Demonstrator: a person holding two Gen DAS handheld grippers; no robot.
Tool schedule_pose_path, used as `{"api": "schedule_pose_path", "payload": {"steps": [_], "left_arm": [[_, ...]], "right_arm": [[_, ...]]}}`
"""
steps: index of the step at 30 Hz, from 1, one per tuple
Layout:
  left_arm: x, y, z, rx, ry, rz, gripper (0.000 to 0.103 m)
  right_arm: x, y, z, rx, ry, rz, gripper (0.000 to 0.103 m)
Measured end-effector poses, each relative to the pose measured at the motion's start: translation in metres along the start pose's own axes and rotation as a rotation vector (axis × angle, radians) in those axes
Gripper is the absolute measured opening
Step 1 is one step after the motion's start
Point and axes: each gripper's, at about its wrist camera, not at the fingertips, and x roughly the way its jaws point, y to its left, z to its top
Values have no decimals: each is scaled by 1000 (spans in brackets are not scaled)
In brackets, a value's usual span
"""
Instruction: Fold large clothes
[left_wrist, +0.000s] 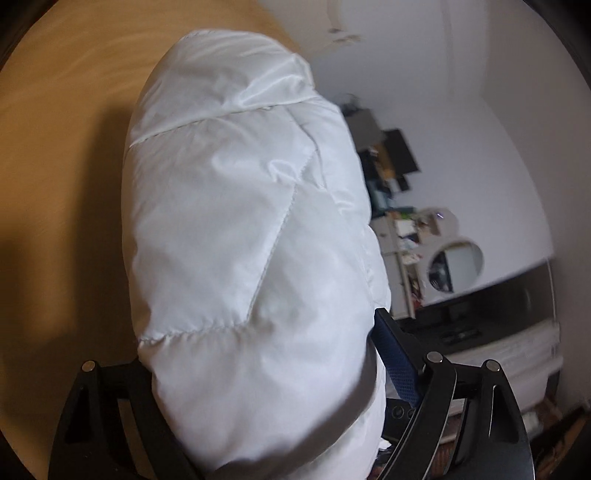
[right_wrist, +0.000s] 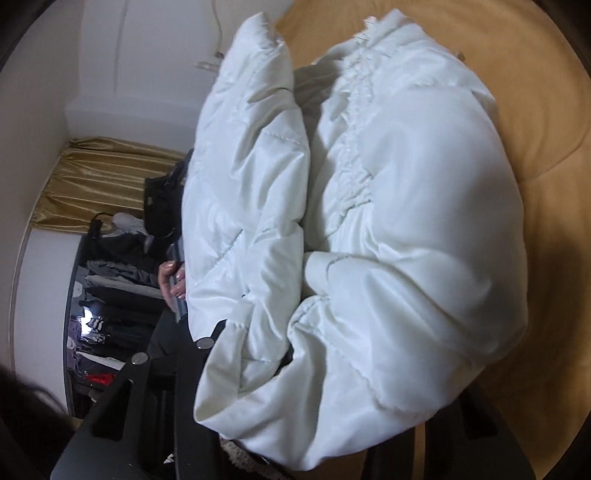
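Observation:
A puffy white quilted jacket (left_wrist: 236, 221) fills the left wrist view, its bulk bunched between the black fingers of my left gripper (left_wrist: 258, 339). The blue pad (left_wrist: 397, 362) on the right finger presses against the fabric, and the left fingertip is hidden under it. In the right wrist view the same jacket (right_wrist: 388, 221) lies heaped in two thick folds over the tan table (right_wrist: 546, 155). My right gripper (right_wrist: 332, 373) is shut on the near hem; only its left finger (right_wrist: 214, 332) shows.
The tan wooden table (left_wrist: 55, 155) runs left and away. To the right stand cluttered shelves (left_wrist: 399, 236), a round mirror (left_wrist: 458, 262) and a dark screen (left_wrist: 491, 295). A gold curtain (right_wrist: 103, 184), stacked clothes (right_wrist: 110, 288) and a person's hand (right_wrist: 171, 280) lie left of the jacket.

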Motion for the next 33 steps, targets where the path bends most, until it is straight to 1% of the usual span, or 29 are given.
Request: {"api": "schedule_pose_path", "payload": {"steps": [1, 2, 3, 4, 5, 6, 8, 9, 11, 12, 14, 15, 16, 17, 18, 19, 20, 21, 22, 23, 24, 25, 26, 27, 28, 29, 31, 32, 33], "left_arm": [[2, 26, -1, -56, 17, 27, 88], [8, 58, -4, -135, 35, 33, 89], [10, 78, -6, -195, 34, -25, 89], [9, 90, -9, -241, 12, -100, 89], [6, 92, -12, -250, -15, -128, 89], [3, 90, -13, -246, -24, -130, 89], [-9, 89, -19, -278, -25, -114, 89], [-20, 91, -21, -299, -34, -106, 89], [-58, 91, -27, -308, -47, -20, 89], [-78, 85, -33, -292, -79, 21, 89], [-110, 55, -56, -212, -162, 152, 89], [-122, 33, -69, -146, -203, 215, 89], [-129, 10, -83, -72, -238, 263, 89], [-130, -15, -98, 8, -265, 300, 89], [-119, -40, -114, 82, -284, 323, 90], [-115, -53, -127, 158, -299, 351, 91], [-106, -63, -131, 221, -304, 397, 91], [-89, -70, -142, 293, -298, 459, 91], [-72, -74, -160, 353, -263, 533, 91], [-47, -73, -172, 386, -201, 602, 91], [-44, -62, -188, 412, -137, 662, 91], [-29, -65, -192, 475, -136, 729, 94], [-22, -66, -201, 537, -160, 776, 95], [-19, -68, -207, 582, -167, 807, 95], [-12, -70, -211, 601, -156, 826, 95], [-13, -72, -216, 604, -147, 826, 95], [-14, -74, -221, 594, -145, 821, 95], [-12, -80, -227, 598, -141, 827, 95], [-8, -78, -231, 604, -139, 835, 96]], "right_arm": [[0, 0, 0, 0, 0, 0, 50], [26, -20, -1, 53, 38, 8, 55], [26, -20, -1, 53, 38, 8, 64], [31, -25, -1, 64, 41, 27, 66], [32, -24, 0, 62, 38, 15, 66], [31, -21, 1, 49, 41, 2, 66], [32, -17, 1, 38, 41, -19, 67], [33, -18, 1, 46, 41, -14, 69], [34, -19, 1, 57, 51, -8, 72], [36, -16, 2, 55, 56, -10, 74], [29, -23, 1, 60, 57, -12, 75], [19, -30, 2, 60, 62, -19, 75], [19, -30, 2, 60, 62, -19, 76], [18, -28, 1, 59, 66, -27, 76], [17, -26, 0, 58, 68, -37, 76], [6, -31, 5, 59, 70, -47, 77], [0, -28, 6, 58, 71, -62, 78], [-3, -21, 8, 53, 68, -89, 80], [-10, -16, 8, 39, 57, -123, 81], [-17, -11, 7, 19, 42, -153, 82], [-25, -7, 6, -3, 28, -182, 82], [-32, -2, 5, -24, 19, -217, 82], [-41, 5, 4, -53, 7, -262, 82], [-51, 15, 3, -99, -13, -318, 82], [-60, 28, 1, -139, -36, -370, 79], [-70, 42, -1, -183, -69, -411, 75], [-86, 73, 1, -274, -130, -449, 61], [-88, 91, 6, -319, -148, -455, 59], [-79, 124, 19, -436, -177, -462, 57]]}}
